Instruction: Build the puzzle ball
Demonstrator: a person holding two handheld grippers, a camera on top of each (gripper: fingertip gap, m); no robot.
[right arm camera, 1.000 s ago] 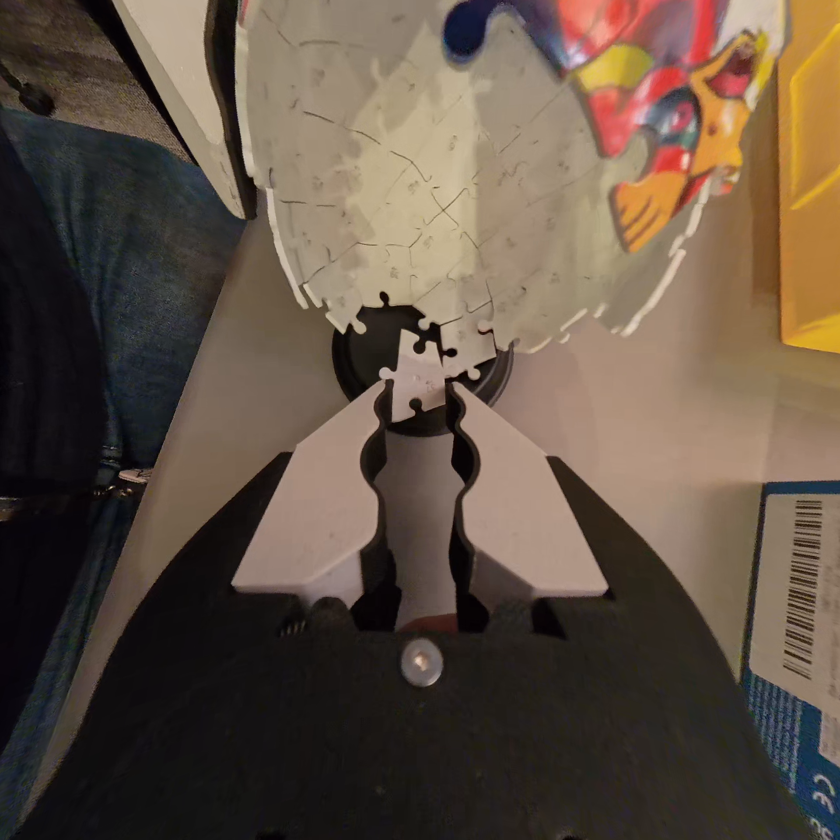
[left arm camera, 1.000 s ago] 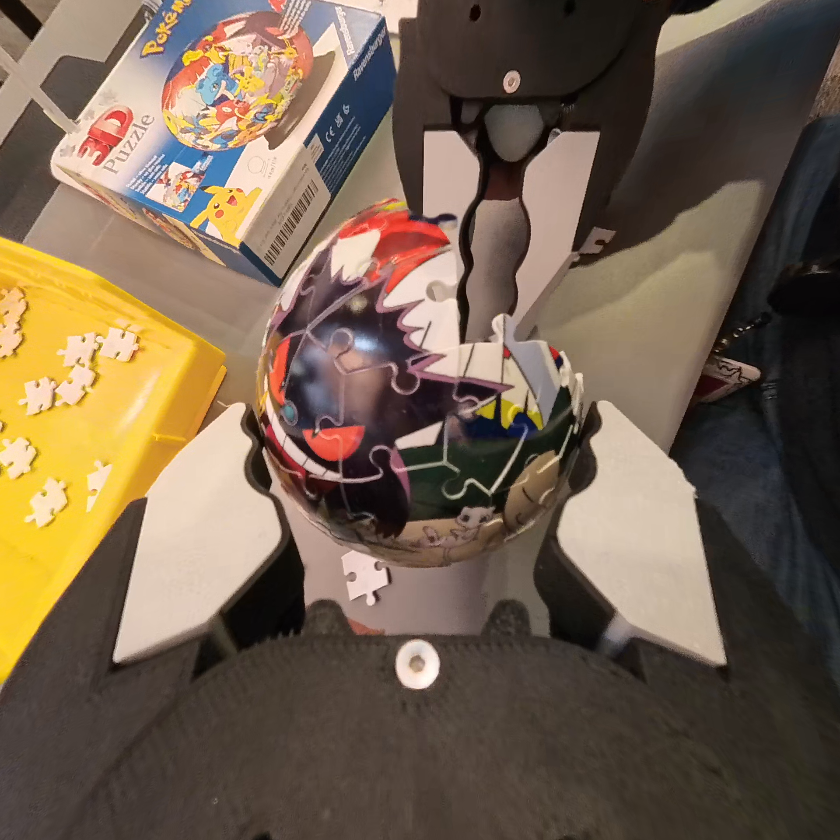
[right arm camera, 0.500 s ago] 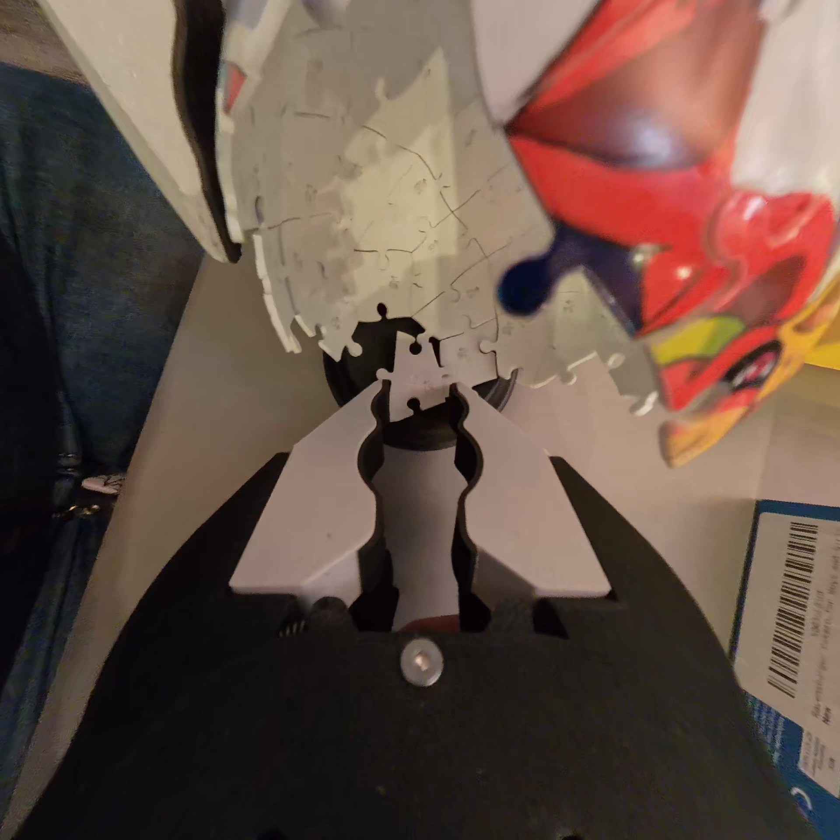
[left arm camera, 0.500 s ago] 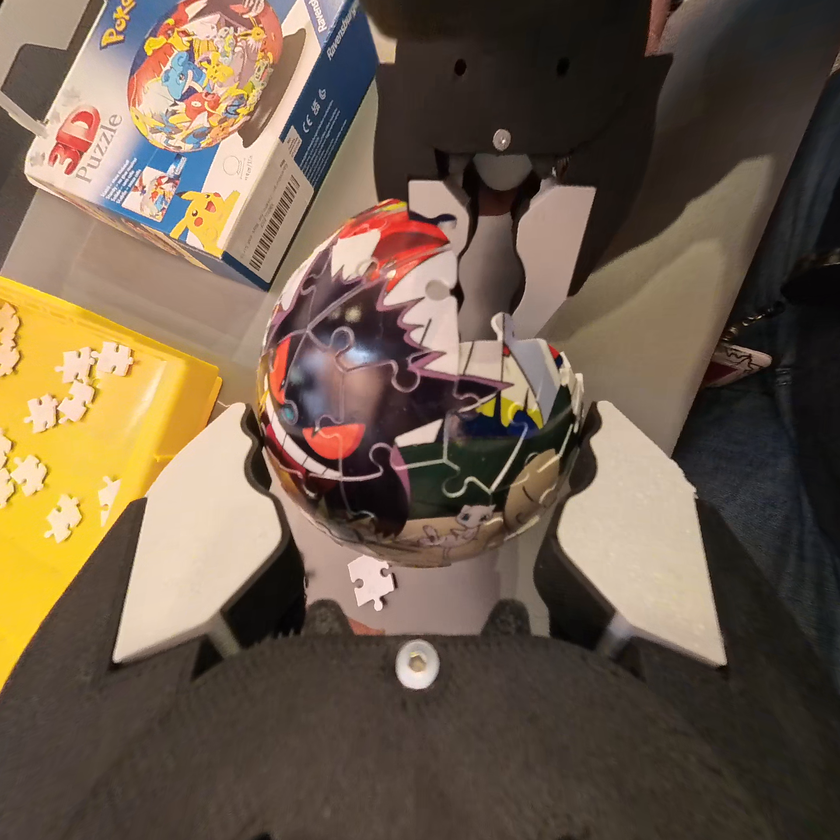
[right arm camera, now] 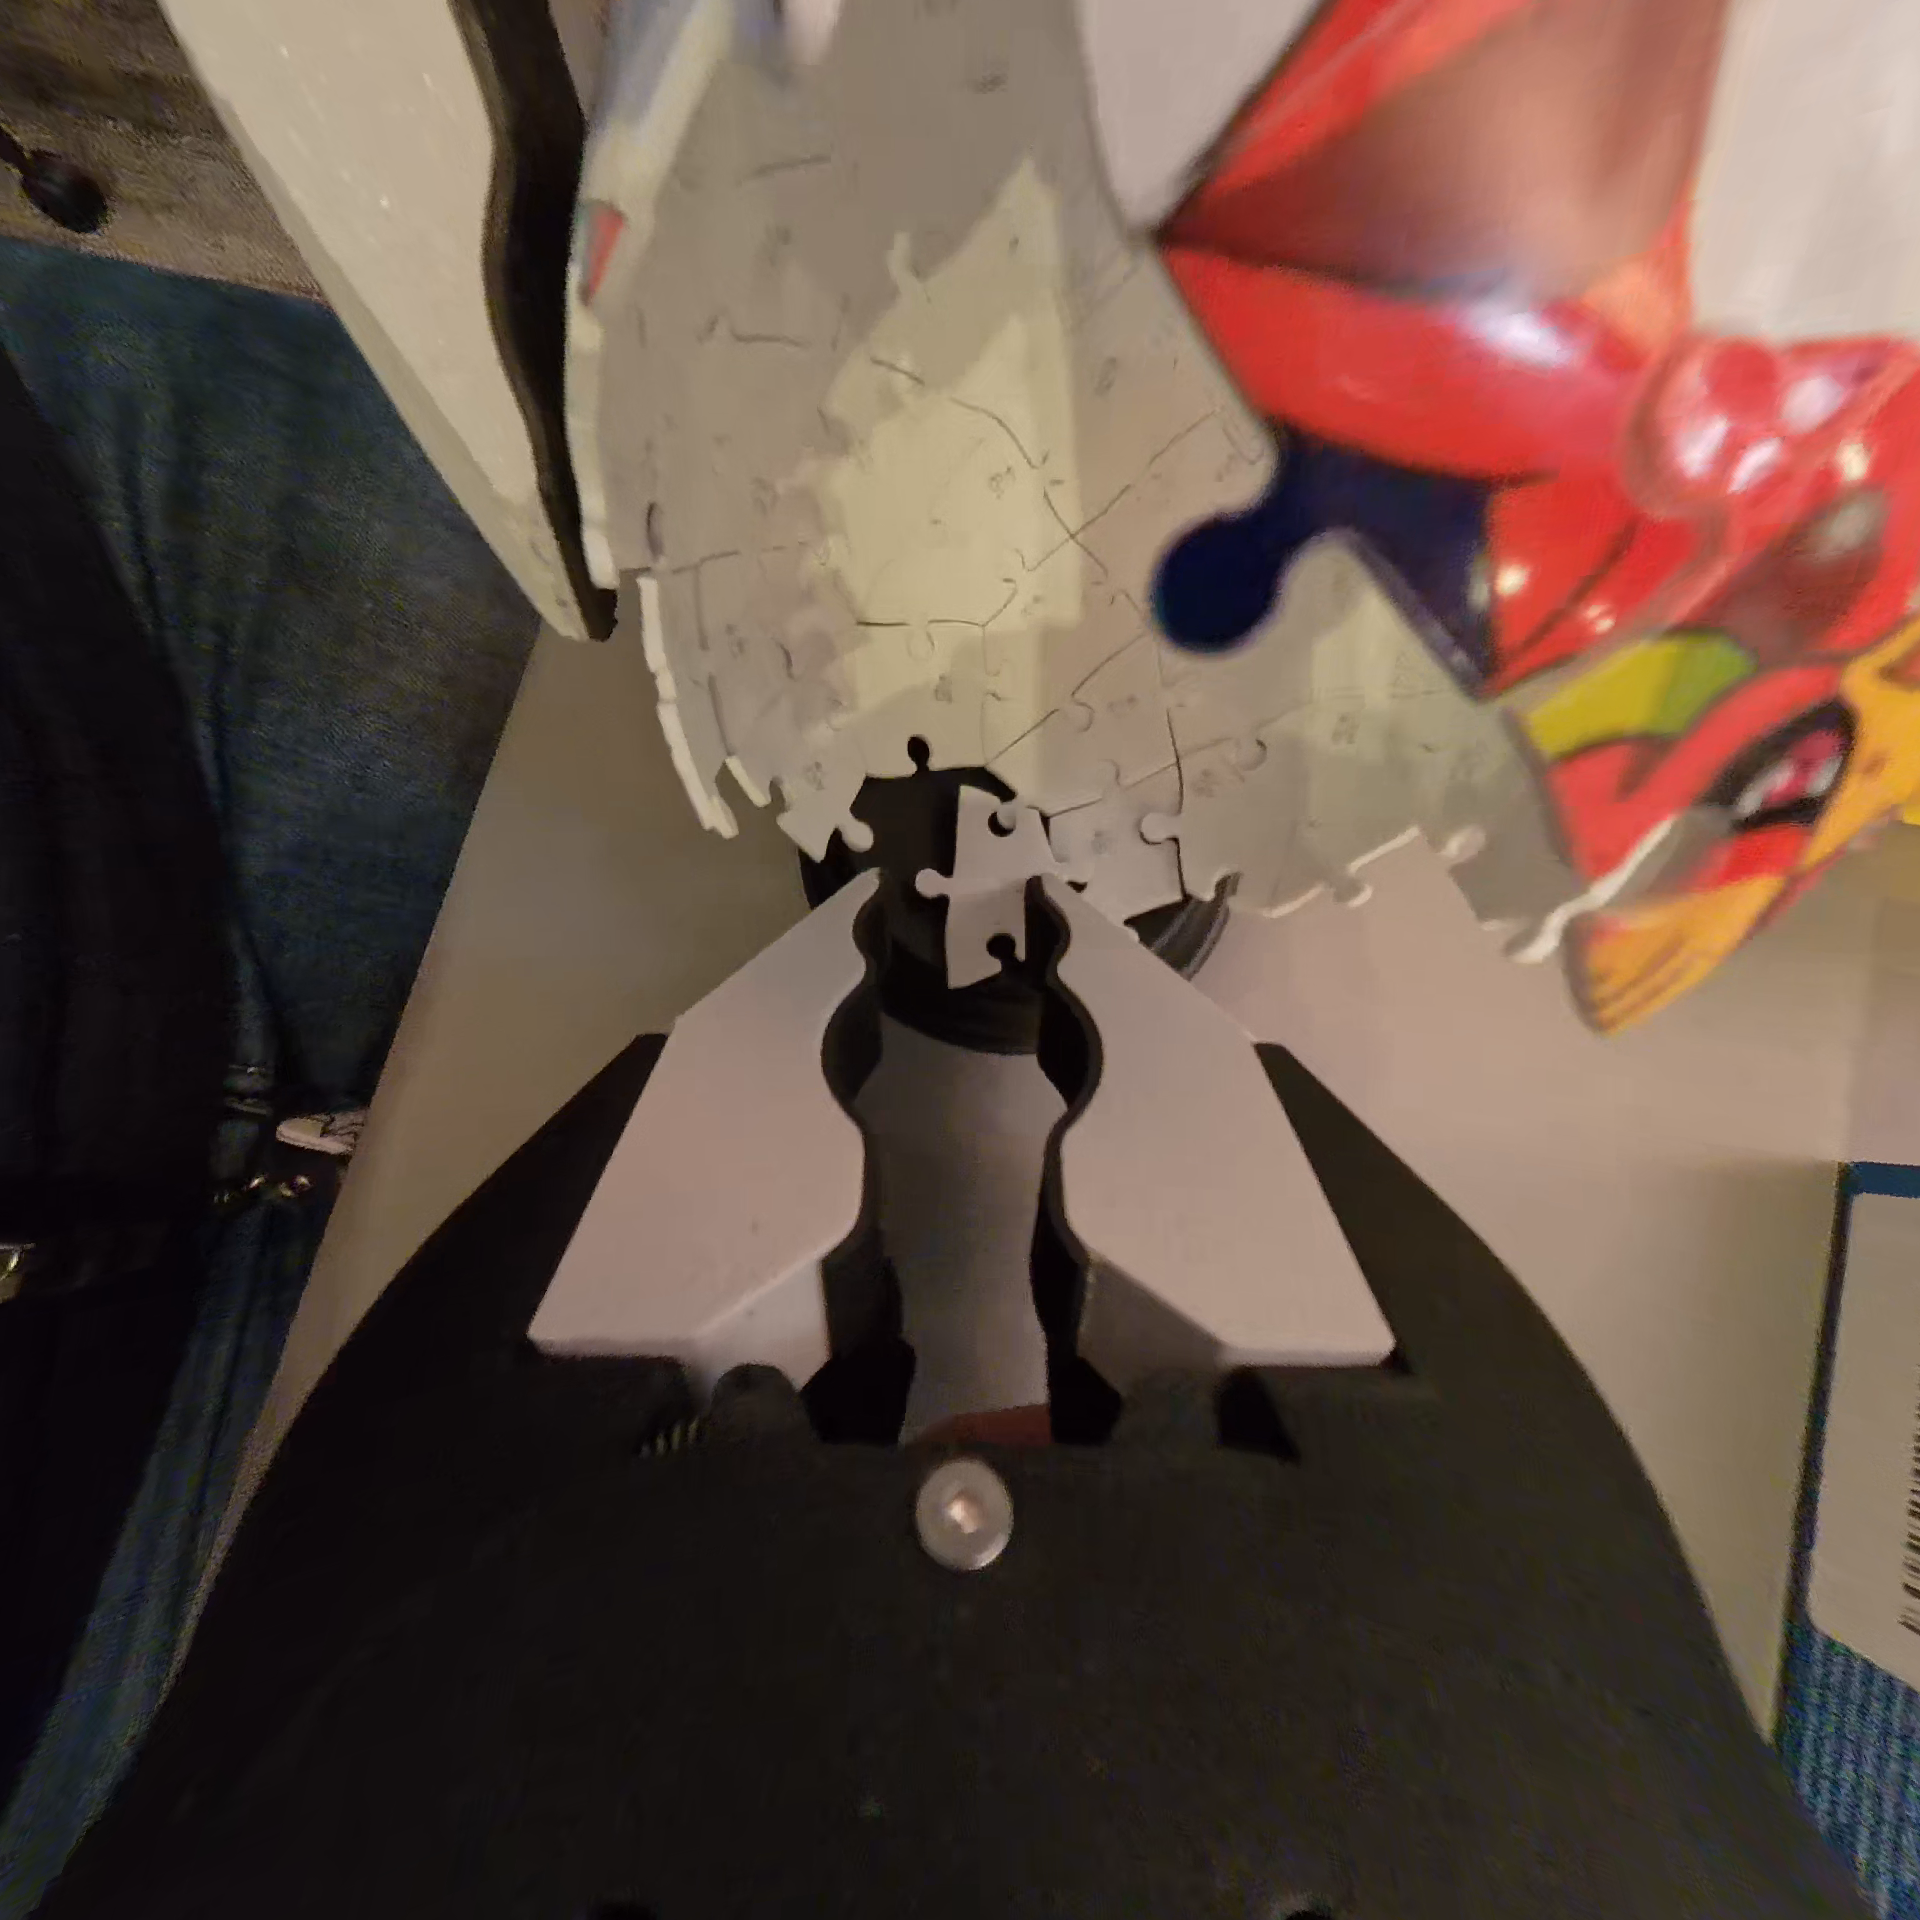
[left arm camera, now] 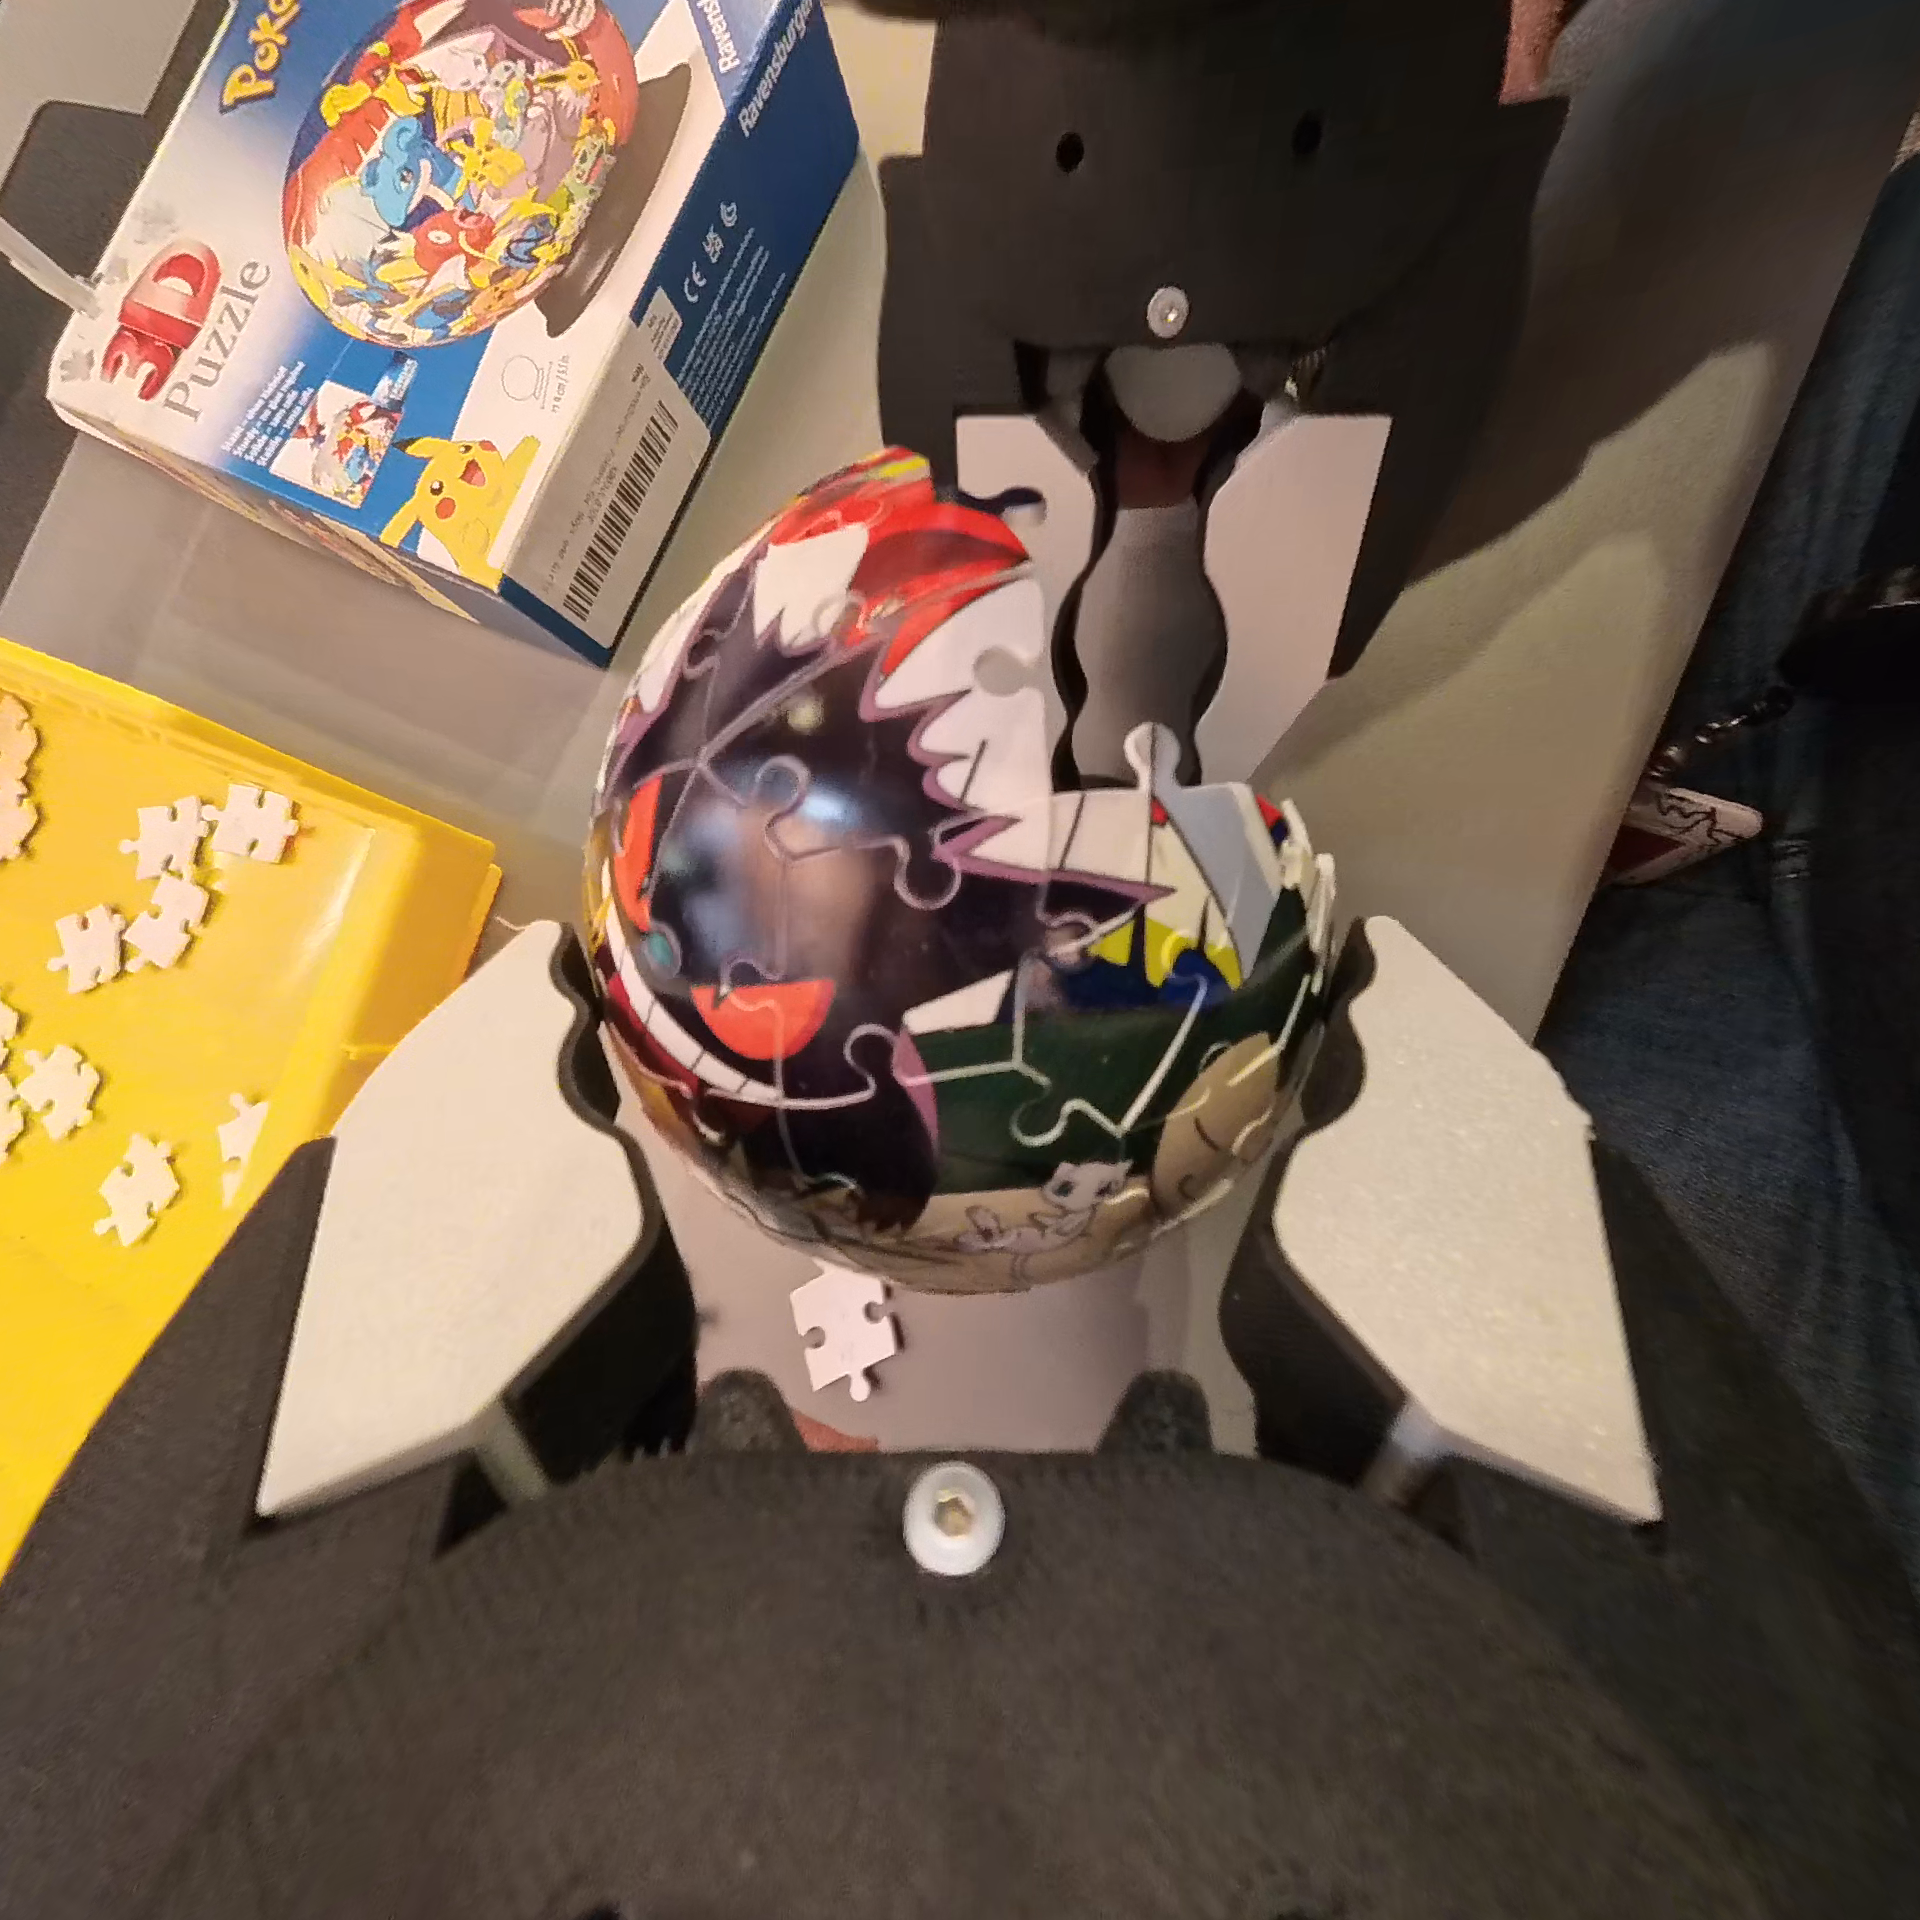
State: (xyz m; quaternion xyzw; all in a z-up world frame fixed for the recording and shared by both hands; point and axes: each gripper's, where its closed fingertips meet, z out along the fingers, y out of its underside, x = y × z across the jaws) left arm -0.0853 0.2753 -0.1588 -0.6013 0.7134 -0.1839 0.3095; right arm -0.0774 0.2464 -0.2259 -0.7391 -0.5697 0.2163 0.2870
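Your left gripper point(left arm camera: 961, 1029) holds the puzzle ball point(left arm camera: 935, 956) across its middle, fingers spread wide around the shell and touching it at 9 and 3 o'clock, clear of the desk point(left arm camera: 312, 644). That hold looks the same as a second ago; the ball sits in the same place between the fingers.

The change is on the other side. Your right gripper point(right arm camera: 961, 914) keeps its fingers narrowed on a single puzzle piece point(right arm camera: 982, 883), white back toward the camera. A second ago the piece met the jagged open rim of the shell more or less straight on; now the shell has swung over it, the red printed outside fills the 1 to 3 o'clock part of the right wrist view, and the piece sits canted against the rim beside a notch-shaped gap at about 11 o'clock from it. In the left wrist view the right gripper has drawn back toward 12 o'clock, and a tab stands proud at the top edge of the ball.

I judge the piece is not yet seated: you are hunting for the angle. Ease it along the rim rather than pushing hard, since the half-built shell could flex.

Loose pieces wait in the yellow tray point(left arm camera: 343, 935) at 9 o'clock, one lies under the ball point(left arm camera: 847, 1335), and the puzzle box point(left arm camera: 447, 281) lies at 11 o'clock.
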